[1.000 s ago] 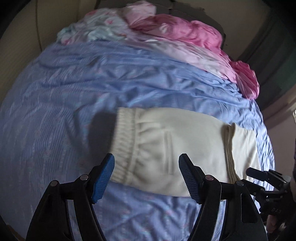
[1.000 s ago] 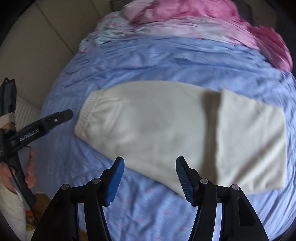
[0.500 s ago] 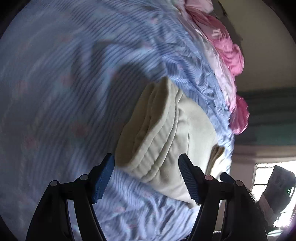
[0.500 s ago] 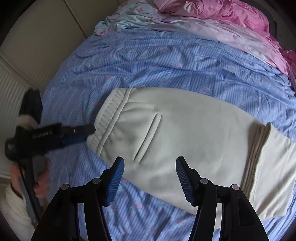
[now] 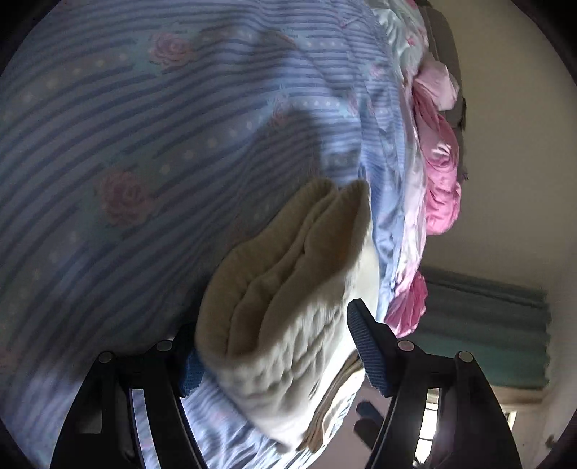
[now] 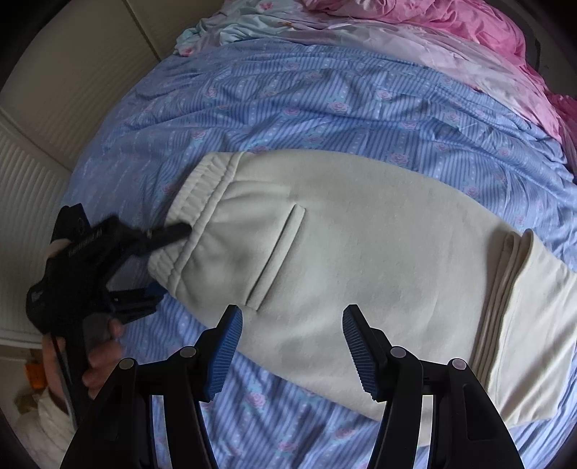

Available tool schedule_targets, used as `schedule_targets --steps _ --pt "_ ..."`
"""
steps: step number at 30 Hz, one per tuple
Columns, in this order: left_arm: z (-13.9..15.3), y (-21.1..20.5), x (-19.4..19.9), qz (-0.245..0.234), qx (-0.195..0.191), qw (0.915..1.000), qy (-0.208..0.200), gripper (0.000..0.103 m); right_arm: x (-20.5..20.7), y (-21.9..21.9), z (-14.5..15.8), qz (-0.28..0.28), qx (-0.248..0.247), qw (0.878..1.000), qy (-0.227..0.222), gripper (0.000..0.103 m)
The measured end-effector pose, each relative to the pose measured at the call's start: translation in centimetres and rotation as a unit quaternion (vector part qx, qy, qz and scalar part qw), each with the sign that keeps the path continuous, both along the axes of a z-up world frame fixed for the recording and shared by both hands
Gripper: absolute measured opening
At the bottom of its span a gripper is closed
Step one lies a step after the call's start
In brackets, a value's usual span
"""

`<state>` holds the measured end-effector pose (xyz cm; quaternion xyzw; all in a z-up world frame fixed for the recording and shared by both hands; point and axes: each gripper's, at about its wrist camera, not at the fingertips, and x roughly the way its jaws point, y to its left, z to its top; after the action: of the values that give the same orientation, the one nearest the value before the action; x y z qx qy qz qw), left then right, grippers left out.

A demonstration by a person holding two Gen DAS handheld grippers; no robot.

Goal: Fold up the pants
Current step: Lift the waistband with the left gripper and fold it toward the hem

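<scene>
The cream sweatpants (image 6: 360, 259) lay on the striped floral bedsheet (image 6: 324, 104), long axis from the waistband (image 6: 194, 220) at nine o'clock to the folded legs at three. The left gripper (image 5: 274, 353), rolled and lower than a second earlier, straddled the waistband with jaws wide. The right gripper (image 6: 292, 346) hovered wide-jawed, holding nothing, nearer the pocket than before.

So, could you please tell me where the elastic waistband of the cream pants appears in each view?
Left wrist view: the waistband fills the lower centre, between the open left gripper's fingers.
Right wrist view: left of centre, at the left gripper's tips.
Shared landmark: the pink bedding.
</scene>
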<state>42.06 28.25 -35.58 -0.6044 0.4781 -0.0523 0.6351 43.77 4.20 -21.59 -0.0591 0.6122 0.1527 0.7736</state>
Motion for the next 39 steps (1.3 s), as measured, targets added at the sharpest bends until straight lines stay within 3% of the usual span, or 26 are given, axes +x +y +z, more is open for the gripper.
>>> schedule_targets --steps 2,5,7,12,17,20,24,29,34,39 --pt "0.4 -0.5 0.2 0.004 0.014 0.9999 0.001 0.066 0.3 -0.2 -0.2 -0.007 0.001 1.0 0.0 0.06" --pt "1.4 -1.0 0.5 0.013 0.044 0.999 0.003 0.05 0.5 -0.7 -0.3 -0.015 0.002 1.0 0.001 0.06" --pt "2.2 -1.2 0.5 0.013 0.058 0.9982 -0.002 0.032 0.5 -1.1 -0.5 -0.02 0.001 1.0 0.001 0.06" --pt "5.6 -2.7 0.8 -0.022 0.153 0.9878 -0.018 0.021 1.2 -2.0 -0.7 -0.035 0.007 0.999 -0.006 0.06" --pt "11.5 -6.0 1.5 -0.076 0.253 0.9616 -0.074 0.02 1.7 -3.6 0.2 -0.062 0.025 0.998 -0.011 0.06" --pt "14.6 -7.8 1.8 -0.101 0.288 0.9463 -0.105 0.02 1.9 -5.1 1.6 -0.078 0.044 0.996 -0.02 0.06" --pt "19.1 -11.2 1.7 -0.135 0.338 0.92 -0.146 0.019 1.8 -7.6 4.7 -0.094 0.065 0.992 -0.048 0.06" --pt "23.8 -16.1 1.4 -0.172 0.372 0.8935 -0.183 0.018 0.9 -11.4 8.4 -0.105 0.082 0.988 -0.076 0.06" --pt "27.8 -22.6 0.1 -0.213 0.407 0.8593 -0.224 0.017 -0.6 -16.1 11.1 -0.119 0.088 0.984 -0.096 0.06" --pt "29.9 -29.1 -0.6 -0.243 0.417 0.8417 -0.242 0.017 -2.4 -21.9 13.4 -0.137 0.089 0.98 -0.114 0.06"
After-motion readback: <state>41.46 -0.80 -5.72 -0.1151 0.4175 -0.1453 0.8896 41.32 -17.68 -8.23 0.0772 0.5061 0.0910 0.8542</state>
